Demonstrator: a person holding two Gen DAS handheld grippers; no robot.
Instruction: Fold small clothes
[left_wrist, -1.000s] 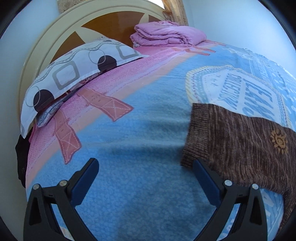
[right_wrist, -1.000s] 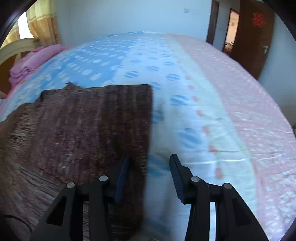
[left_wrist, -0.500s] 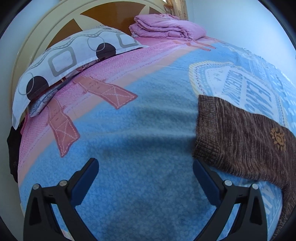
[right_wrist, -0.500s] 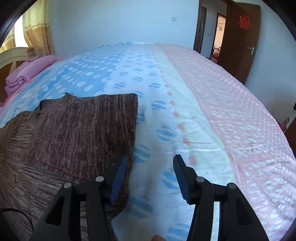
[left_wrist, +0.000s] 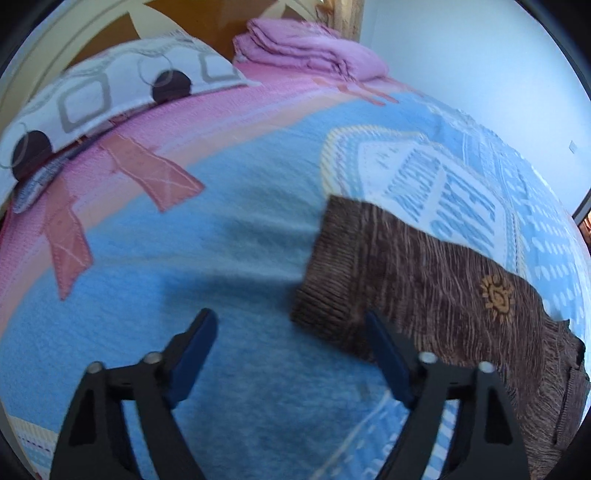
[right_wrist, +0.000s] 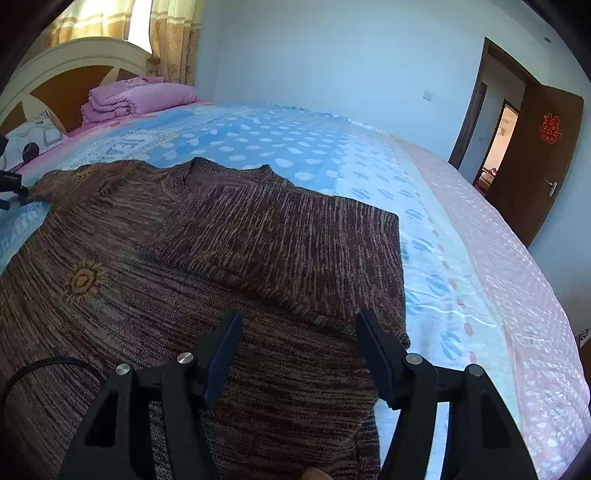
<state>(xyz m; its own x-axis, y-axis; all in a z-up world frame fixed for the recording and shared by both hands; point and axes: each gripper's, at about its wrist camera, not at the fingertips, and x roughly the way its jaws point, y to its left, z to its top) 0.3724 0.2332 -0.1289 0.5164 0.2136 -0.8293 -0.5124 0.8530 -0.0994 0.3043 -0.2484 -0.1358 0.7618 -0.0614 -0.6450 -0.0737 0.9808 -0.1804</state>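
Note:
A brown knitted sweater (right_wrist: 192, 280) with a small gold sun emblem (right_wrist: 82, 279) lies flat on the bed, its right sleeve folded across the body. In the left wrist view its other sleeve (left_wrist: 388, 258) stretches out leftward, ribbed cuff nearest me. My left gripper (left_wrist: 290, 328) hovers just below that cuff with its jaws closing; the right finger overlaps the cuff's lower corner, and only bedspread shows between the jaws. My right gripper (right_wrist: 297, 332) hangs over the sweater's body beside the folded sleeve's edge, jaws opening, nothing pinched between them.
The bed has a blue and pink patterned bedspread (left_wrist: 177, 266). A patterned pillow (left_wrist: 92, 99) and a folded pink blanket (left_wrist: 314, 51) lie by the headboard (right_wrist: 70, 70). An open brown door (right_wrist: 539, 158) stands at the far right. A fingertip (right_wrist: 316, 473) shows at the bottom edge.
My left gripper's jaws have narrowed and it has tilted toward the sleeve cuff. My right gripper has widened and swung left, from the sweater's right edge to over its body.

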